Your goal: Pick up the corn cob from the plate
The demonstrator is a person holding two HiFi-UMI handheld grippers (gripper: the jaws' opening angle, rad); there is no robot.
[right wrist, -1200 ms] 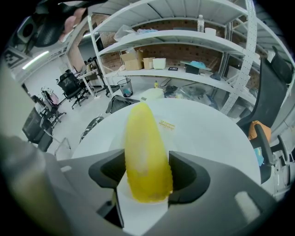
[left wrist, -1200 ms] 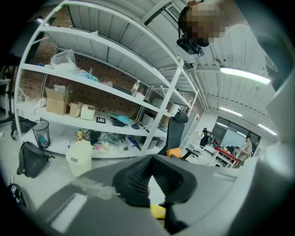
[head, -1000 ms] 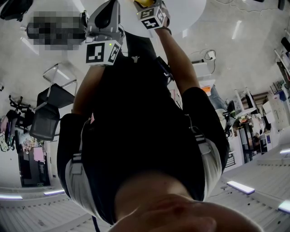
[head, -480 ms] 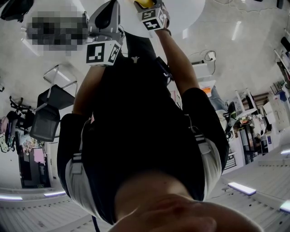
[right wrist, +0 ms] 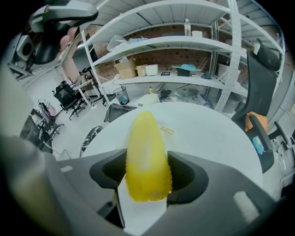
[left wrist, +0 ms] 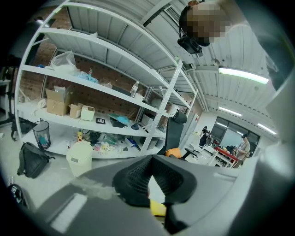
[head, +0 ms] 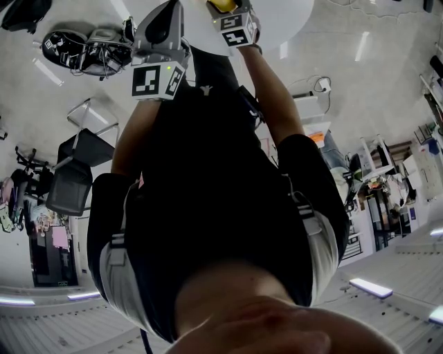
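Note:
A yellow corn cob (right wrist: 145, 152) stands upright between the dark pads (right wrist: 184, 177) of my right gripper (right wrist: 147, 174). The pads press on both of its sides, and it is held above a round white table (right wrist: 207, 138). In the head view only a bit of the corn cob (head: 221, 5) shows at the top edge, above the right gripper's marker cube (head: 234, 26). My left gripper (left wrist: 150, 177) is held up to the left of it. Its pads meet at the tips with nothing between them. No plate is in view.
White metal shelving (right wrist: 161, 69) with boxes and clutter stands behind the table. A black office chair (right wrist: 265, 92) is at the right. A pale bin (left wrist: 79, 158) and a dark backpack (left wrist: 31, 159) sit on the floor. People stand far off at desks (left wrist: 226, 154).
The right gripper with the corn cob has turned slightly. The left gripper has kept still.

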